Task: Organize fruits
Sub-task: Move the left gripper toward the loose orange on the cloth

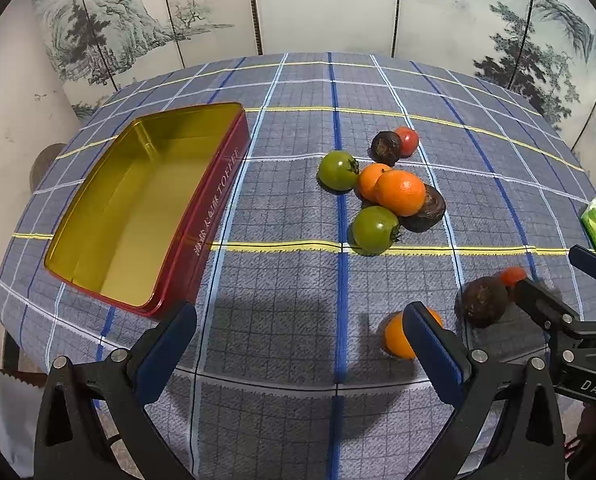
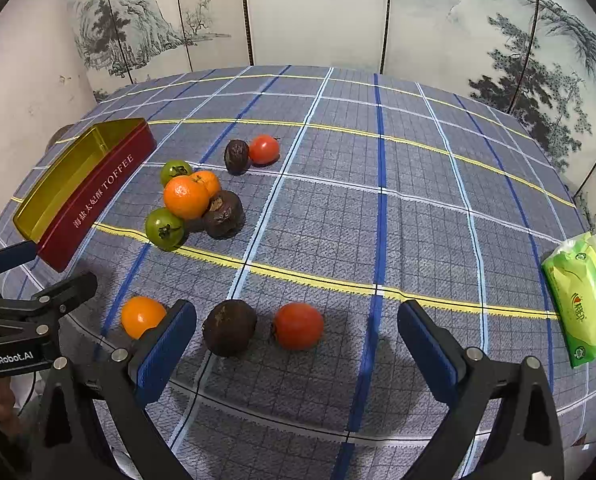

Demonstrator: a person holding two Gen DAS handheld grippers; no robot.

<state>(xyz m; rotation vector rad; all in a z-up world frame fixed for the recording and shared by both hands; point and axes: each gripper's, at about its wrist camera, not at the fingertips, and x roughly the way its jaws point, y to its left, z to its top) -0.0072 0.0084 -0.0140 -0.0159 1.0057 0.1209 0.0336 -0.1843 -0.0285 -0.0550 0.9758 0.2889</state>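
Nearby, both gaping: left gripper (image 1: 300,344) beside toffee tin (image 1: 202,216), right gripper (image 2: 297,338) over dark fruit (image 2: 229,333), tomato (image 2: 298,325).

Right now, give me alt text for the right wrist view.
Open right tongs hover over a checked blue tablecloth, a dark brown fruit and a red tomato between the fingers. Farther left, mixed fruit clusters beside an empty red toffee tin.

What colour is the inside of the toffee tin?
Gold-yellow inside the tin, red outside; clearest in the left wrist view.
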